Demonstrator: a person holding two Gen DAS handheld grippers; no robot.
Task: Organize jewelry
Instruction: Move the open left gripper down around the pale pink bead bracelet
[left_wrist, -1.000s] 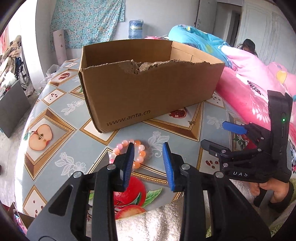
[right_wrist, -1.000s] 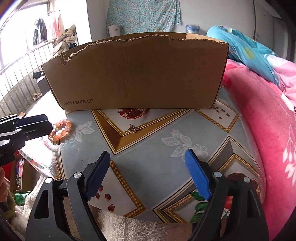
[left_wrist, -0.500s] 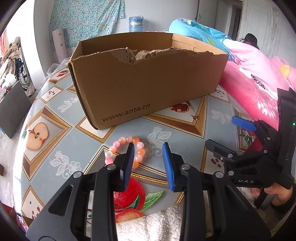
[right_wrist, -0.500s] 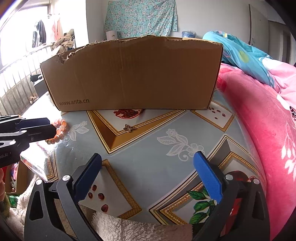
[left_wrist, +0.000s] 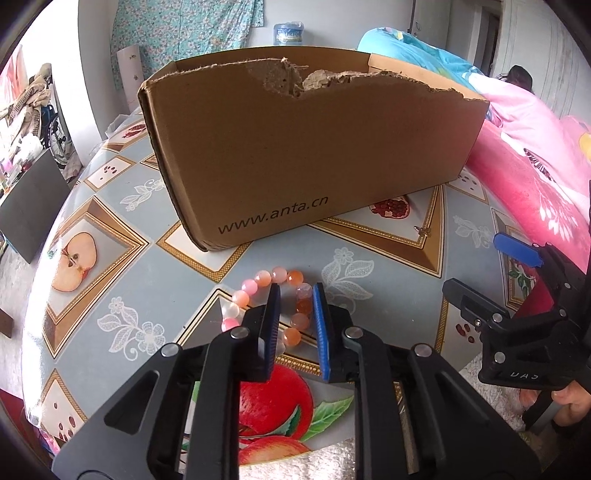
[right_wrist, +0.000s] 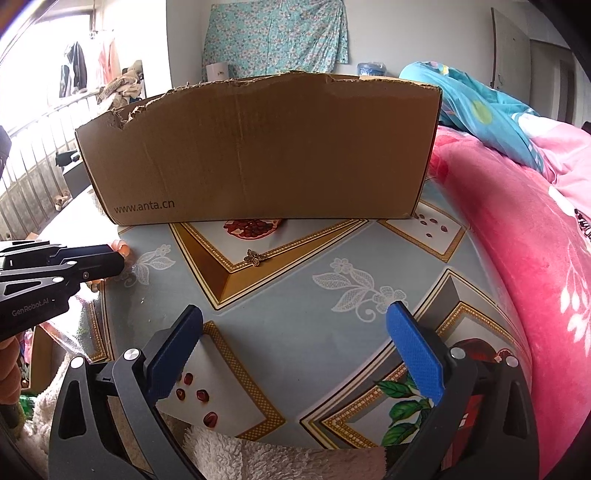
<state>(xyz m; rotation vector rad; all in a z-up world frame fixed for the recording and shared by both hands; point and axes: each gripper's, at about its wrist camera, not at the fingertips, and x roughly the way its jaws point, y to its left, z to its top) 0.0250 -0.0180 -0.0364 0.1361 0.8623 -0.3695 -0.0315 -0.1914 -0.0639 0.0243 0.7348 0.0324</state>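
Left gripper (left_wrist: 295, 291) had dropped lower over the bead bracelet (left_wrist: 275, 295) than a second before, and the cardboard box (left_wrist: 314, 147) loomed larger in its view. Its jaws were closing: narrower than half a second earlier, now astride the bracelet's right arc, with a few orange beads between the blue pads. Whether the pads already pressed on the beads could not be told; a gap looked to remain. Likely the pick-up was under way, with the drop into the box to follow.

Right gripper (right_wrist: 295, 350) had spread its jaws wider than a second before and hung wide apart over bare tablecloth, holding nothing. In its view a small bronze flower-shaped piece (right_wrist: 254, 257), perhaps an earring or brooch, lay at 12 o'clock from it, just short of the box; probably its next target.

The bracelet lay on the tablecloth at 6 o'clock of the box's near corner, close to it but apart.

Surface: round table (left_wrist: 122, 266) under a glossy cloth printed with apples, pomegranates and gold-edged diamonds; a white fluffy towel (right_wrist: 258, 458) at the near edge. Box rim torn and ragged, with a printed web address on the wall.

Room: pink and blue bedding (right_wrist: 517, 184) at 3 o'clock, a floral cloth (right_wrist: 277, 33) on the wall at 12, a water jug (left_wrist: 289, 33) beside it, railings and hung clothes at 9 to 10.
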